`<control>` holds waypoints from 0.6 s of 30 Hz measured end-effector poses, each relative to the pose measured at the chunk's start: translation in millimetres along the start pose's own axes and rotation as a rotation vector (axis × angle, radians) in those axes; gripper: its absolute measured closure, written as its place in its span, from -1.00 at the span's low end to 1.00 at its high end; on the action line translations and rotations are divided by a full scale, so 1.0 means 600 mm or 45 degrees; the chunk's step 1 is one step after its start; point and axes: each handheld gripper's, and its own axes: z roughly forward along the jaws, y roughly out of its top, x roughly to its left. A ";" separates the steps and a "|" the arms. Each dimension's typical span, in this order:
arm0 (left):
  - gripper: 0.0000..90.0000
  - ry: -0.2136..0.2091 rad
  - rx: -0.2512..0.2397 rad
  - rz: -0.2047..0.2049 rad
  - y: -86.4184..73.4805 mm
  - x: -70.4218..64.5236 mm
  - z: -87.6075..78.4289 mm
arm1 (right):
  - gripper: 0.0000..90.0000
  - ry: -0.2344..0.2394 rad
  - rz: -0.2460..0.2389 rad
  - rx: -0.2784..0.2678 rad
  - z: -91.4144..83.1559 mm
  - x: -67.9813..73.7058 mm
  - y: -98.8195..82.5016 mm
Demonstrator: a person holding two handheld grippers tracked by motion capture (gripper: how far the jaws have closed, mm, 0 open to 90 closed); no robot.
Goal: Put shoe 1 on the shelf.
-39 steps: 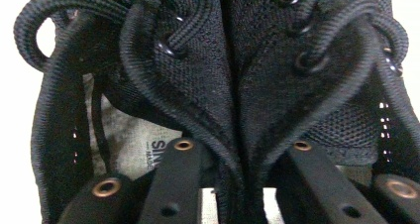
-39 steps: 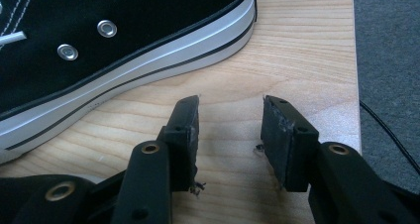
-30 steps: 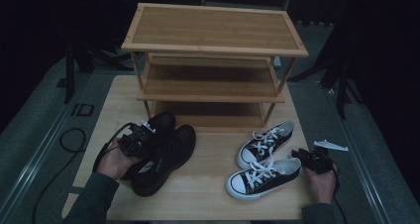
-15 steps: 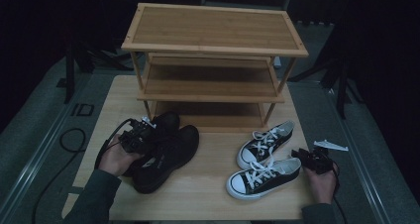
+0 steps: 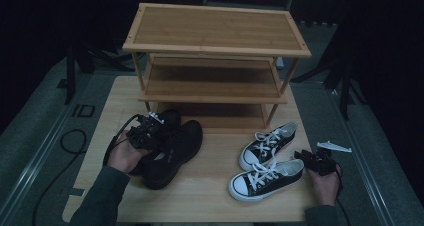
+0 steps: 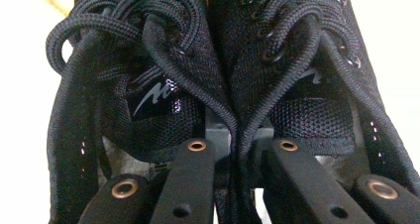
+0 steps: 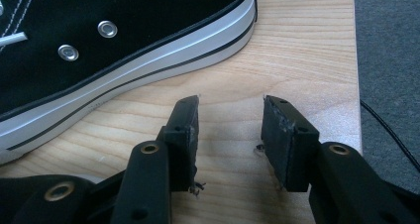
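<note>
Left gripper (image 5: pixel 150 128), jaws just closing, pinches the inner sides of two black shoes (image 5: pixel 167 148) at the table's (image 5: pixel 210 201) nine o'clock; right gripper (image 5: pixel 312 161) rests open, empty, beside sneakers (image 5: pixel 267 168).

The left claw's (image 6: pixel 233 149) tips are hidden between the black shoes (image 6: pixel 213 75).
</note>
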 end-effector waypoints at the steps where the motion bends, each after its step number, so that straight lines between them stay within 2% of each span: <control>1: 0.91 0.002 0.000 0.010 0.001 -0.002 -0.001 | 0.29 0.000 0.000 0.000 0.000 0.000 0.000; 10: 0.91 0.011 -0.031 0.032 0.022 -0.012 -0.006 | 0.29 0.000 0.000 0.000 0.000 0.000 0.000; 16: 0.91 0.016 -0.046 0.025 0.044 -0.019 0.003 | 0.28 0.001 0.001 0.000 0.000 0.000 0.000; 18: 0.91 0.017 -0.058 0.004 0.053 -0.022 0.007 | 0.28 0.002 -0.002 -0.003 0.000 -0.001 0.000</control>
